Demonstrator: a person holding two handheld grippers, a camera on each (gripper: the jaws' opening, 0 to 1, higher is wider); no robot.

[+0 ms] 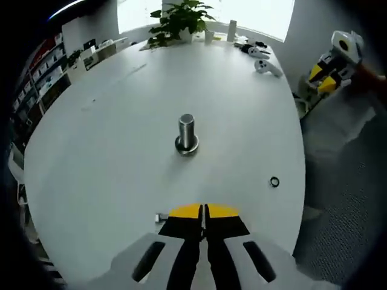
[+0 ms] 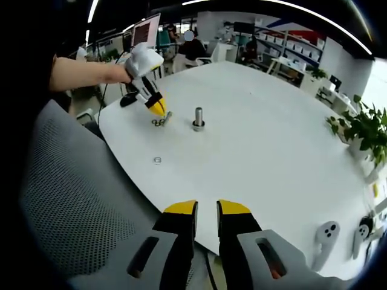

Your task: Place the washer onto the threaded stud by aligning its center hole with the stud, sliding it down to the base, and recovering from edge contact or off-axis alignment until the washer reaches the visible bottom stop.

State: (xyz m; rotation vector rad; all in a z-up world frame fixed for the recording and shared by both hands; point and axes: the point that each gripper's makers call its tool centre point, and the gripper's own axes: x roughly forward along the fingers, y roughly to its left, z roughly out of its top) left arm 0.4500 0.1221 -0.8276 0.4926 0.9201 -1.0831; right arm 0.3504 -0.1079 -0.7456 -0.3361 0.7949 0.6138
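Stud (image 1: 186,134) stands mid-frame, bare. Washer (image 1: 274,181) lies loose lower right, ungrabbed. Left gripper (image 1: 204,211) closed and empty; right gripper (image 2: 207,208) slightly parted, empty, held back off the table.

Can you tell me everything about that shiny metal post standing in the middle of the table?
The metal post is a short, silvery stud that looks like steel. It stands upright on the white table, with a wider round collar at its base and a flat top. Any thread is too small to see. Nothing grips it. A small dark ring lies apart from it. In the right gripper view it stands near the left gripper.
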